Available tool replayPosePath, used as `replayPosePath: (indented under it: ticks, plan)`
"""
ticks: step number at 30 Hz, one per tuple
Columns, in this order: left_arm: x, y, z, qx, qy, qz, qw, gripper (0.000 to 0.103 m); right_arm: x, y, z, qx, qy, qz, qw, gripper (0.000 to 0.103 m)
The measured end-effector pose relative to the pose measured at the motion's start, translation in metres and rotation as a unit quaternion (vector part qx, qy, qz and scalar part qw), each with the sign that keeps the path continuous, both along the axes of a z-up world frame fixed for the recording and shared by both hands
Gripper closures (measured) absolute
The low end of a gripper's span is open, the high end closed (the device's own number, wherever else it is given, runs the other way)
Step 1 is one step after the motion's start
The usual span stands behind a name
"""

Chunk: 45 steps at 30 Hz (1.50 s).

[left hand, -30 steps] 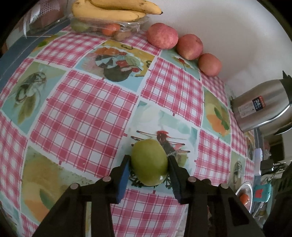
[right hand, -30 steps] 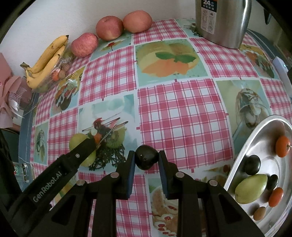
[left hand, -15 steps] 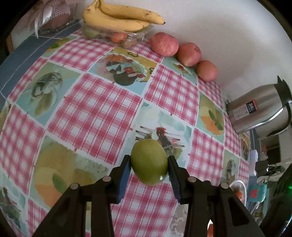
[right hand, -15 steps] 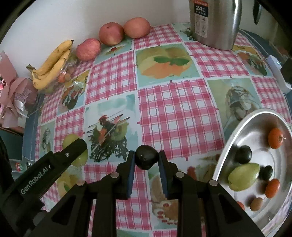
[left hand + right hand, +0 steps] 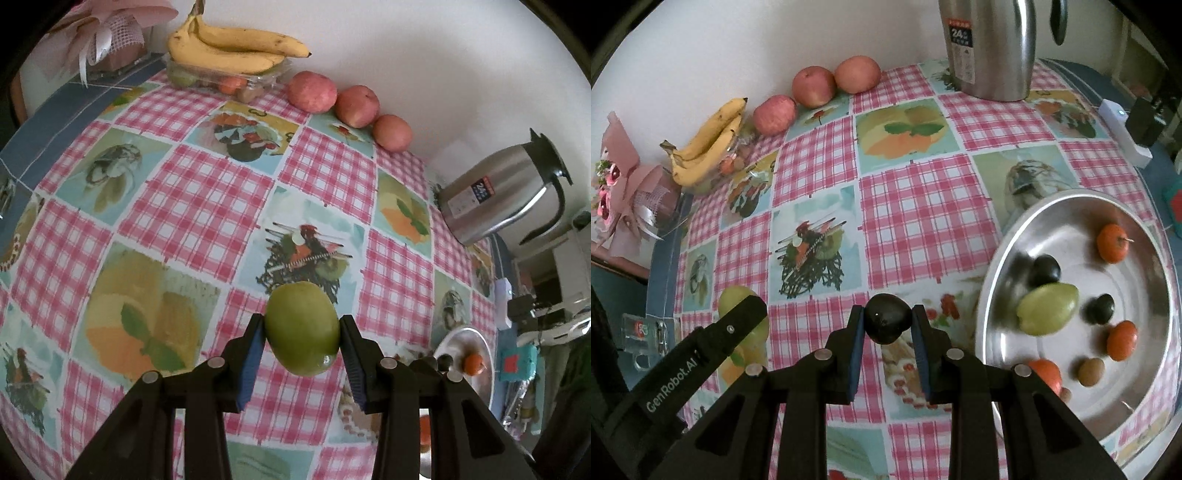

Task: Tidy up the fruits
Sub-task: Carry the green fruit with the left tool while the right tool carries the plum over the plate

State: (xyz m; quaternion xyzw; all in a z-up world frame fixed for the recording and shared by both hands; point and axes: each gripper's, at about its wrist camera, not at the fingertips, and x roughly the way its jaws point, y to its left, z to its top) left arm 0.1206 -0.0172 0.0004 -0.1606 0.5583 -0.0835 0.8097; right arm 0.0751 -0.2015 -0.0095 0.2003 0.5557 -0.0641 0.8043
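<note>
Landmark: the steel bowl (image 5: 1082, 206) at the right end of the bench (image 5: 916, 221); every place below is given from it.
Left gripper (image 5: 302, 334): clenched on the green fruit (image 5: 302, 328), which is held above the bench, well left of the bowl.
Green fruit, handling: looks firm and fairly light; the smooth skin could slip, so the grip across its widest middle seems right.
Green fruit, look: egg-shaped, yellow-green, glossy, a pale spot near its lower end.
Right gripper (image 5: 887, 324): clamped tight on the dark fruit (image 5: 888, 322), held above the bench just left of the bowl's rim.
Dark fruit, handling: small and round, probably soft-skinned; I'd judge that a hard squeeze would bruise it, and it could roll once set down.
Dark fruit, look: near-black, shiny, one small highlight.
In the bowl: another green fruit (image 5: 1049, 308), two dark ones, several orange ones and a small brown one.
</note>
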Motion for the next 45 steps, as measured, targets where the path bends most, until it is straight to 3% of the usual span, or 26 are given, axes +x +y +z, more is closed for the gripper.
replayPosePath:
  ticks: [16, 28, 37, 41, 45]
  plan:
    - [-0.034, -0.001, 0.0, 0.013, 0.001, -0.003, 0.9999, 0.06, -0.046, -0.017, 0.014, 0.018, -0.009, -0.021, 1.0, 0.077]
    - [-0.038, -0.016, 0.005, 0.008, -0.002, -0.025, 0.9997, 0.06, -0.051, -0.039, 0.01, 0.009, -0.003, -0.042, 0.999, 0.077]
    - [-0.048, -0.062, 0.012, 0.003, -0.008, -0.086, 0.9963, 0.06, -0.062, -0.092, 0.008, -0.002, 0.005, -0.113, 0.994, 0.077]
    - [-0.056, -0.091, 0.012, 0.001, -0.007, -0.121, 0.9926, 0.06, -0.068, -0.108, 0.006, -0.026, 0.013, -0.133, 0.991, 0.077]
    - [-0.065, -0.118, 0.012, 0.002, -0.011, -0.16, 0.987, 0.06, -0.076, -0.124, 0.003, -0.02, 0.018, -0.151, 0.988, 0.077]
